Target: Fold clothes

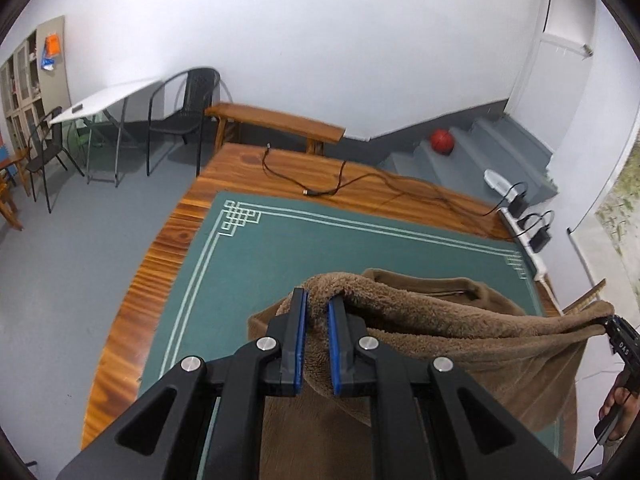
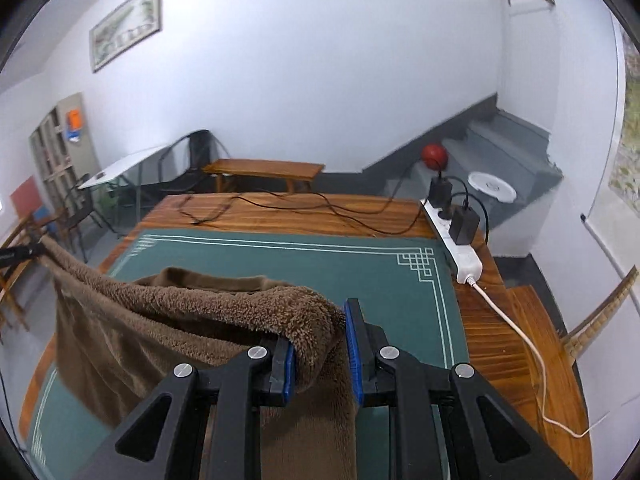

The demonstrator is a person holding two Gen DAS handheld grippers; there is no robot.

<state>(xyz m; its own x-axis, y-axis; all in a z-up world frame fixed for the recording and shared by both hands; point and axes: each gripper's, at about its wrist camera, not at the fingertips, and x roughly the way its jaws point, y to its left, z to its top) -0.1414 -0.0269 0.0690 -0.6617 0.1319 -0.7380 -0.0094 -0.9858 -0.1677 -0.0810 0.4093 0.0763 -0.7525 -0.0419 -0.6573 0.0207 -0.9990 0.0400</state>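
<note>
A brown fleece garment (image 1: 440, 320) hangs lifted above the green mat (image 1: 300, 256) on the wooden table. My left gripper (image 1: 318, 300) is shut on one end of its upper edge. My right gripper (image 2: 320, 320) is shut on the other end of the garment (image 2: 200, 312). The edge is stretched between both grippers, and the rest drapes down toward the mat (image 2: 320, 264). The right gripper also shows at the right edge of the left wrist view (image 1: 608, 324), and the left one at the left edge of the right wrist view (image 2: 24, 252).
Black cables (image 1: 340, 184) lie on the wooden table (image 1: 240, 164) beyond the mat. A white power strip (image 2: 456, 240) with plugged chargers lies along the table's right edge. A bench (image 1: 276, 120), chairs, stairs and a red ball (image 1: 442, 141) stand behind.
</note>
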